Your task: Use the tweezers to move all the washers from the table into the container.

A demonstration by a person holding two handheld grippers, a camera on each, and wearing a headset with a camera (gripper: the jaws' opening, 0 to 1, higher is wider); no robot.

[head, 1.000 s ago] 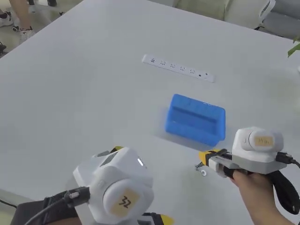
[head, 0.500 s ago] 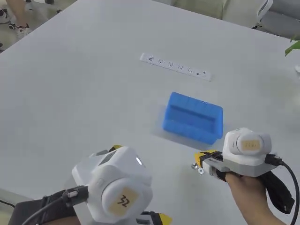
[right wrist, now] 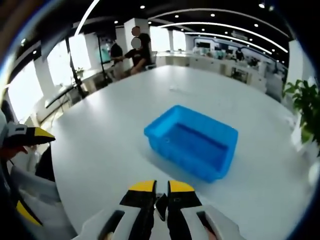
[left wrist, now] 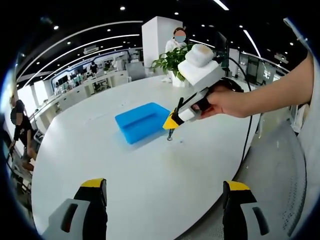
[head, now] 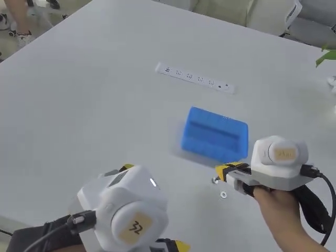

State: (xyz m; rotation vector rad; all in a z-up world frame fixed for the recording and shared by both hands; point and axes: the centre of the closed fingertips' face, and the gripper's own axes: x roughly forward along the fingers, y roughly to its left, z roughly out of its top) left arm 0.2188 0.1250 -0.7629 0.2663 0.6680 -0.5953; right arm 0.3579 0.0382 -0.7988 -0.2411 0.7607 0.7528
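The white table (head: 79,94) spans the head view. At lower left, the left gripper (left wrist: 163,184) has its 2 jaws spread wide, holding nothing. The right gripper (head: 219,174) is at lower right. The blue container (head: 215,135) sits right of centre, just above it, with a power strip (head: 194,77) higher up. The tweezers (right wrist: 160,202) are pinched in the right gripper's jaws. 1 washer (head: 223,195) lies on the table just below their tips.

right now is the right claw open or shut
Shut: the right claw clamps the tweezers, its yellow tips nearly meeting around them.
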